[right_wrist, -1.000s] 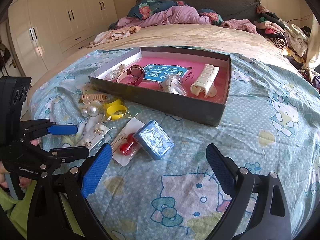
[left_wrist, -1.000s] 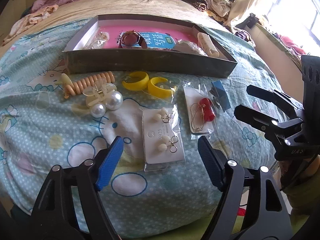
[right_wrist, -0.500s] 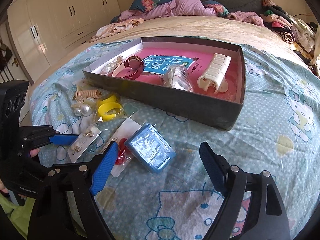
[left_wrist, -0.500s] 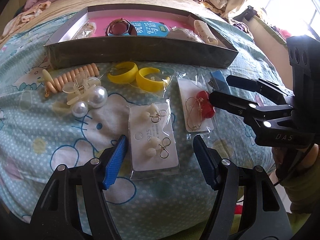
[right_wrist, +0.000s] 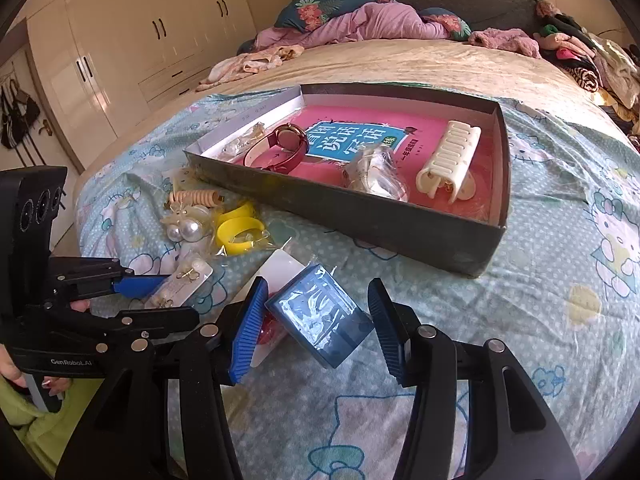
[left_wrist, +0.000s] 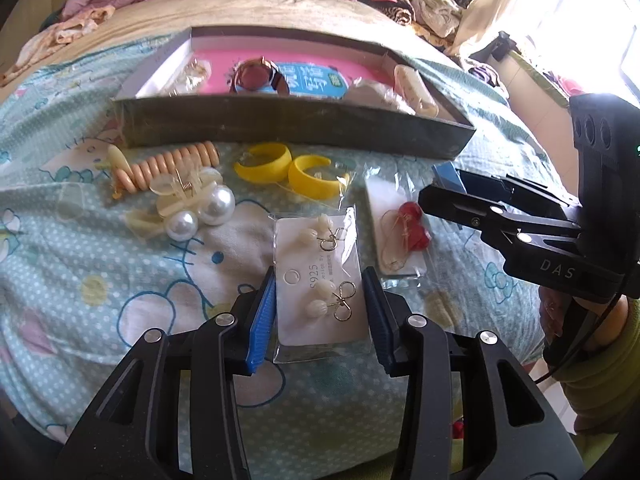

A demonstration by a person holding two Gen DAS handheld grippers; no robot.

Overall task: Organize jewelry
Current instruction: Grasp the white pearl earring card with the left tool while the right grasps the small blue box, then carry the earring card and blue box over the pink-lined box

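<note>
On the Hello Kitty sheet lies a bagged white card with pearl earrings [left_wrist: 320, 280]. My left gripper [left_wrist: 320, 316] straddles it, its jaws closing, the blue pads right at the card's edges; the card still lies flat. A small blue box [right_wrist: 320, 312] wrapped in clear film sits between the pads of my right gripper [right_wrist: 316, 320]. Those jaws are closing too, with slim gaps left at the box's corners. A card with red earrings [left_wrist: 408, 224] lies partly under the box. The dark open tray [right_wrist: 360, 220] stands behind.
Yellow hoops [left_wrist: 288, 168], a pearl hair clip [left_wrist: 200, 208] and a peach coil tie [left_wrist: 172, 166] lie in front of the tray. Inside it are a red watch [right_wrist: 288, 148], a white claw clip [right_wrist: 448, 160] and a bagged item [right_wrist: 372, 172]. Clothes are piled at the bed's far end.
Both grippers have narrowed a good deal. The left one's pads now flank the earring card, and the right one has come down around the blue box.
</note>
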